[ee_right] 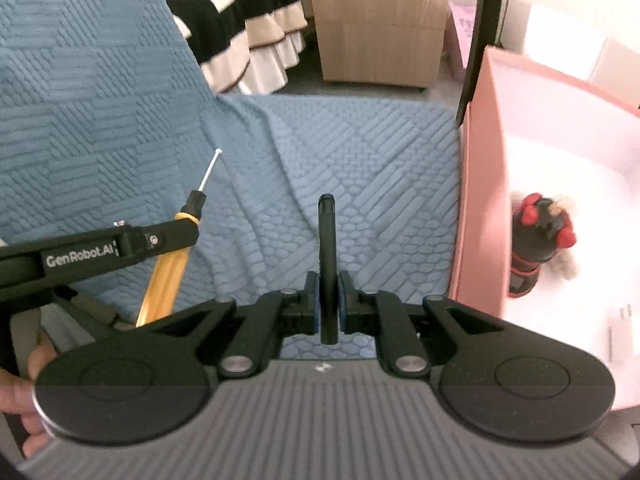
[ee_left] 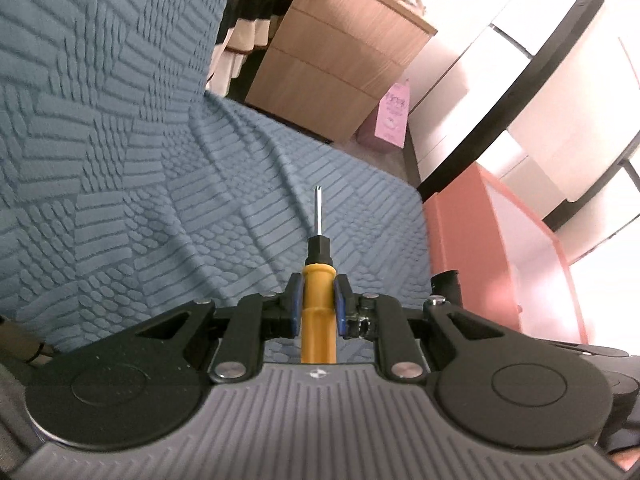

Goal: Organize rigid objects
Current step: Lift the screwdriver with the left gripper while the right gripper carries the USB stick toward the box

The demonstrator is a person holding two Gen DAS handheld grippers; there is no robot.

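Observation:
My left gripper (ee_left: 318, 296) is shut on a yellow-handled screwdriver (ee_left: 318, 280), its steel shaft pointing forward above the blue textured blanket (ee_left: 140, 200). The same screwdriver (ee_right: 168, 268) and left gripper (ee_right: 176, 228) show at the left of the right wrist view. My right gripper (ee_right: 327, 292) is shut on a thin black flat object (ee_right: 327, 248), held upright on edge above the blanket. A pink open box (ee_right: 476, 200) stands just right of it, holding a black and red toy (ee_right: 536, 248).
A wooden drawer cabinet (ee_left: 340, 60) stands beyond the blanket's far edge. A striped black, white and orange bed skirt (ee_right: 248, 28) is at the back. A small white item (ee_right: 622, 332) lies in the pink box (ee_left: 452, 248). White shelving with a black frame (ee_left: 520, 72) rises at the right.

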